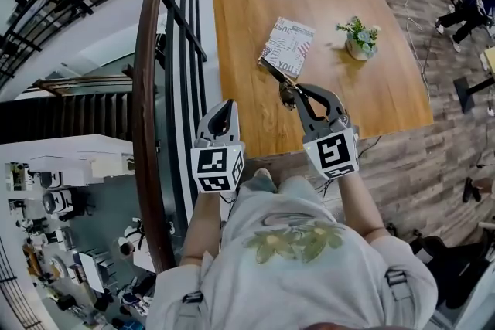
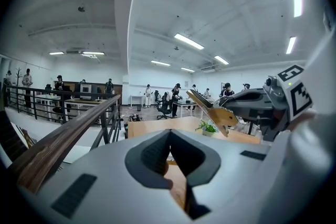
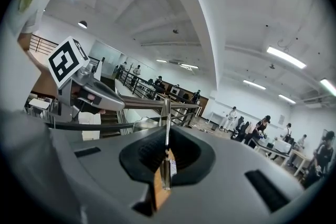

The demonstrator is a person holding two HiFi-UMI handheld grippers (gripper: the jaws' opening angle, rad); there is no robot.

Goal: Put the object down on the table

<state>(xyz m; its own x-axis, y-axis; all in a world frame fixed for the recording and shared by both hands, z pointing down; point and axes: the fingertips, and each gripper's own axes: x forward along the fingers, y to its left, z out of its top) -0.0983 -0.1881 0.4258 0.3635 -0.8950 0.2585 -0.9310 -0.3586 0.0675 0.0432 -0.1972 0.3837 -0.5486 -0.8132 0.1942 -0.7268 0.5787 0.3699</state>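
**Board pinched in right tongs over bench**

The right tongs [image 1: 291, 93] are closed tight on the near corner of the board [image 1: 288, 45], a thin flat panel with a newsprint top and a tan underside. It hangs tilted in the air over the bench [image 1: 247, 96], left of the plant [image 1: 360, 37], and does not touch the wood. The left tongs [image 1: 227, 106] are closed on nothing, beside the railing [image 1: 147, 89].

Handling, judged: it's probably light. It looks stiff, since it holds flat from a one-corner grip with no sag. The thin edge gives the pads little to bite, so it may pivot or slip. A mid-edge grip would hold it steadier. It's not fragile, but it could slap or skid on the smooth bench. Best to land the far edge first, clear of the plant.
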